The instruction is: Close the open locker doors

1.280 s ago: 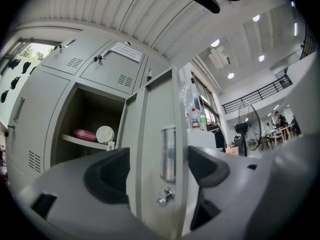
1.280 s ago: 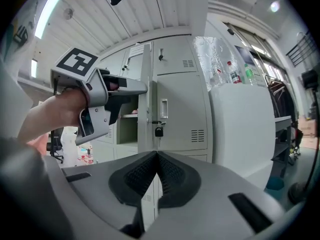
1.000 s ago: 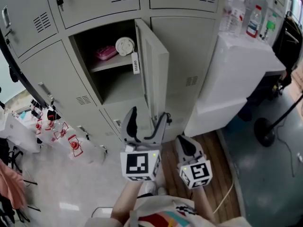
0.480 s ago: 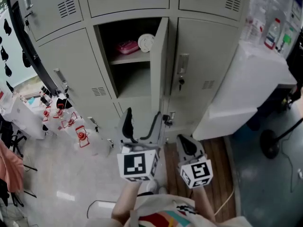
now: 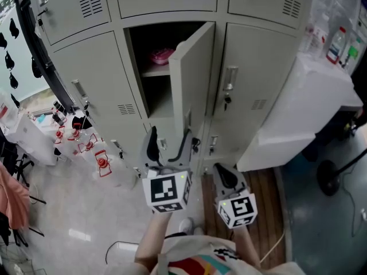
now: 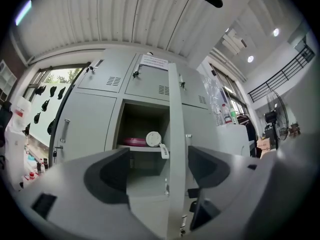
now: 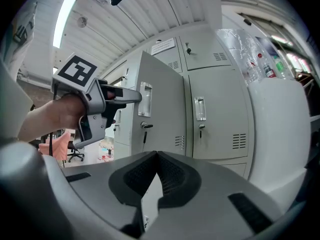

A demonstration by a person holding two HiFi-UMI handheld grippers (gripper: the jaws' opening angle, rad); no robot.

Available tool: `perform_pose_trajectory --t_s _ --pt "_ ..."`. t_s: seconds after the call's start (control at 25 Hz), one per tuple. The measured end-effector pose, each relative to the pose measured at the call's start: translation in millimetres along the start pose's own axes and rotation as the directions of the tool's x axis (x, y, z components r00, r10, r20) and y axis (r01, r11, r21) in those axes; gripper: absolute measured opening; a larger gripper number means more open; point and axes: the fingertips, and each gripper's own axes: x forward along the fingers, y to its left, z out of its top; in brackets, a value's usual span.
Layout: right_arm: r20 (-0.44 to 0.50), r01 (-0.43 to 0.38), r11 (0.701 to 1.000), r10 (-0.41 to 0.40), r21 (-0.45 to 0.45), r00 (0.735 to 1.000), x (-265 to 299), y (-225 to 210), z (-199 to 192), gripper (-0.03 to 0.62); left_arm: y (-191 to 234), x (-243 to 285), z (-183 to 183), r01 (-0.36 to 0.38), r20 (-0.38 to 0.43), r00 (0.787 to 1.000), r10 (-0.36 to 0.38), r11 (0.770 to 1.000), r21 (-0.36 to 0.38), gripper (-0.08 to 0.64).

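Observation:
A grey locker bank fills the head view. One middle compartment (image 5: 155, 67) stands open, and its door (image 5: 195, 90) hangs about half shut, hinged on the right. A pink container (image 6: 134, 142) and a white round object (image 6: 153, 138) sit on the shelf inside. My left gripper (image 5: 167, 139) is open just below and in front of the door. In the left gripper view the door's free edge (image 6: 176, 149) lines up between its jaws (image 6: 157, 171). Whether a finger touches the door I cannot tell. My right gripper (image 5: 225, 176) is shut and empty, lower and to the right, facing the door's outer face (image 7: 162, 109).
A white cabinet (image 5: 298, 107) with bottles (image 5: 335, 42) on top stands right of the lockers. Red-and-white items (image 5: 86, 148) lie on the floor at the left. A black stand base (image 5: 324, 176) sits at the right. The neighbouring locker doors (image 5: 258, 79) are shut.
The locker door has swung from wide open to about half shut. My left gripper has moved up closer to the door, while the right gripper has hardly moved.

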Motion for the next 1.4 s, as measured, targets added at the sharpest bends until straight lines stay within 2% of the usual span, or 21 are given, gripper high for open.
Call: perform_pose_trajectory --t_s 0.16,0.52,0.64,1.0,1.4 --pt "-0.004 0.014 1.0 -0.014 0.007 1.0 -0.6 -2.5 0.4 0.006 10.5 8.9 -1.3 -0.011 -0.011 1.0 0.011 1.0 -0.028 0.341" --pt "-0.016 0.041 0.999 -0.041 0.011 0.999 1.5 -9.8 -3.3 0.006 32.2 26.4 -9.0 -0.054 -0.029 0.998 0.053 0.998 -0.031 0.341" --pt "-0.023 0.042 0.999 -0.042 0.011 0.999 2.7 -9.2 -3.9 0.006 39.3 31.4 -14.6 -0.066 -0.035 0.997 0.064 0.996 -0.061 0.341" --pt "-0.045 0.049 0.999 -0.049 0.008 0.998 9.2 -14.1 -9.7 0.005 73.4 41.8 -21.0 -0.142 -0.042 0.989 0.139 0.986 -0.091 0.341" --pt "-0.058 0.047 0.999 -0.046 0.004 0.997 25.9 -14.1 -12.4 0.005 106.9 57.8 -20.9 -0.194 -0.05 0.98 0.19 0.978 -0.075 0.341"
